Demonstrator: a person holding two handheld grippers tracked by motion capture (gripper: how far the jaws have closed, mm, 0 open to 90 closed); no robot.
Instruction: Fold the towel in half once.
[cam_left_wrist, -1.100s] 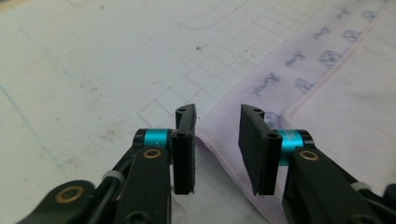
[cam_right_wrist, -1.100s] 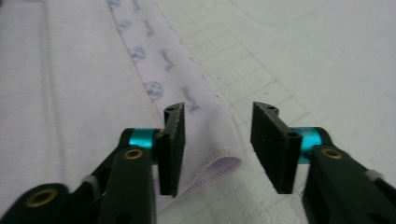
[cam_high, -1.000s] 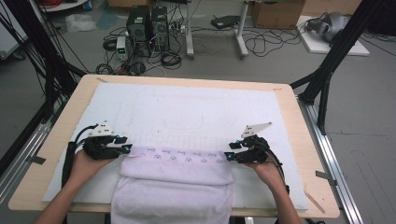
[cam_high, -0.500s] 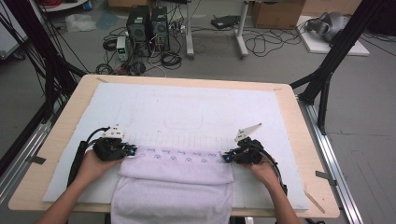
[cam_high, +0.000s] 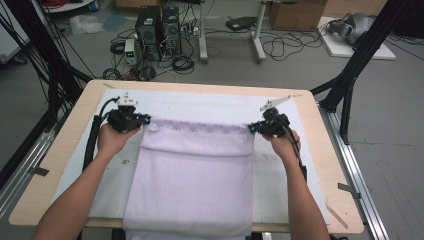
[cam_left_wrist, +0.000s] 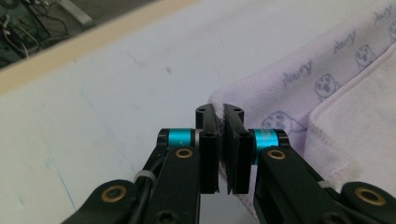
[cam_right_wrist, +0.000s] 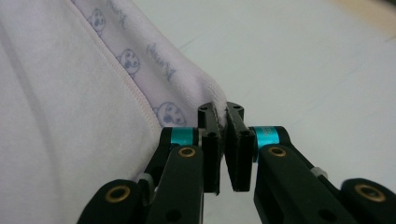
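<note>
Lilac terry towel (cam_high: 195, 180) lies spread down the middle of the white mat (cam_high: 210, 102) on the wooden table (cam_high: 85, 95), its near end hanging over the table's near edge. The left gripper (cam_high: 142, 120) has just closed and pinches the towel's far left corner. The right gripper (cam_high: 254, 128), likewise just closed, clamps the far right corner, with the far hem stretched between them.

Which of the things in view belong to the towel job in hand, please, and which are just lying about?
In the job:
- lilac towel
- left gripper, shut on its far left corner
- right gripper, shut on its far right corner
- white mat on the table

Lying about:
- computer towers on the floor
- loose cables
- cardboard box
</note>
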